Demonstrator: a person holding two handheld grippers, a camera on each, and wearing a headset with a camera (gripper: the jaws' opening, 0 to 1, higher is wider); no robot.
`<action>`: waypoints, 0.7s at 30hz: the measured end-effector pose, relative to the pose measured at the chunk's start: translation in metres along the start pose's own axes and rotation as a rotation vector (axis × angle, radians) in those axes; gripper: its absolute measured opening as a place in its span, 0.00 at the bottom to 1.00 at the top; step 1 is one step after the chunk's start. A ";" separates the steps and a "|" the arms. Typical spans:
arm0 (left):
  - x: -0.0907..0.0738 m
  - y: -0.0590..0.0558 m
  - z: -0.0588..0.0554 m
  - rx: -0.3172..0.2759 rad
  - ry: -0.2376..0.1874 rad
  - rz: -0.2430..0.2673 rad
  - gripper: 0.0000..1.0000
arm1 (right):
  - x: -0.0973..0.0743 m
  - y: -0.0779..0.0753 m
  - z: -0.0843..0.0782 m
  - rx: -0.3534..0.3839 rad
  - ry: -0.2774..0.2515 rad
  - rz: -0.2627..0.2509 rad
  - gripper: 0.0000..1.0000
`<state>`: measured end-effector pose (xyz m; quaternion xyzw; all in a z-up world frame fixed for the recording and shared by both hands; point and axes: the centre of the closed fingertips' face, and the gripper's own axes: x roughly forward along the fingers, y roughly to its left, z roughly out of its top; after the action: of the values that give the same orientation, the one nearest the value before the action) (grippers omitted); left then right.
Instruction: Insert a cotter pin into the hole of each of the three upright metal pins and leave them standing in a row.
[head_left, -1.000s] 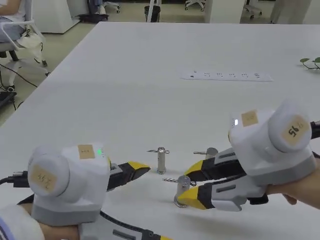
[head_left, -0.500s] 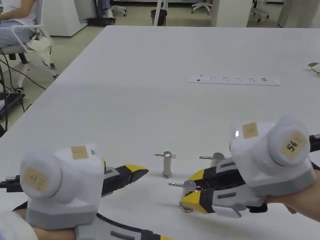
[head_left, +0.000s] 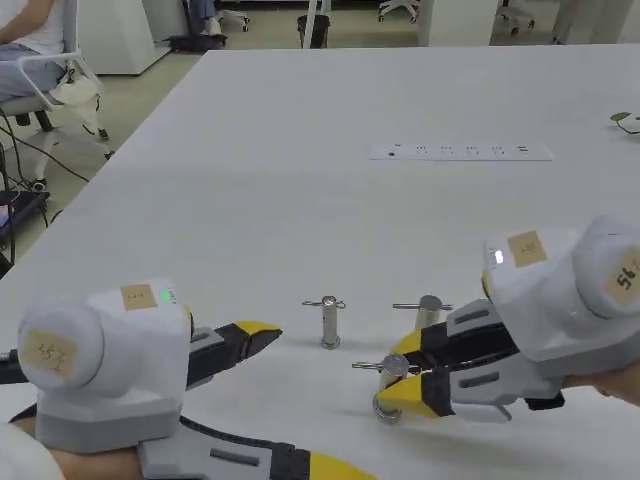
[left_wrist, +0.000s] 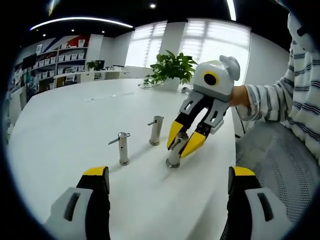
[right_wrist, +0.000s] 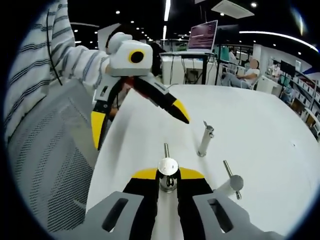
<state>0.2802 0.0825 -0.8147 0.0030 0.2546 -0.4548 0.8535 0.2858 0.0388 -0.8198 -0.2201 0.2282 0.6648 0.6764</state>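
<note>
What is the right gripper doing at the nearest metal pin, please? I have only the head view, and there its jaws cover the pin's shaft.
Observer: In the right gripper view, the right gripper is shut on the nearest pin, with one jaw on either side of the shaft just below the round head.
Operator: Thank you. And is the left gripper carrying anything? From above I see only one of its jaws.
Observer: No. In the left gripper view, the left gripper is wide open and there is nothing between its jaws.
</note>
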 end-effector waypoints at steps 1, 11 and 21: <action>0.000 0.001 -0.002 -0.001 0.007 0.006 0.99 | -0.005 -0.001 -0.002 0.003 0.000 0.004 0.14; -0.002 0.006 -0.002 -0.009 0.010 0.042 0.99 | -0.050 -0.019 -0.038 0.006 0.063 -0.002 0.14; -0.006 0.007 -0.002 0.009 0.021 0.060 0.96 | -0.076 -0.049 -0.053 0.027 0.055 -0.063 0.14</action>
<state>0.2820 0.0919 -0.8159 0.0190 0.2612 -0.4299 0.8641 0.3329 -0.0550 -0.8165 -0.2361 0.2486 0.6339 0.6933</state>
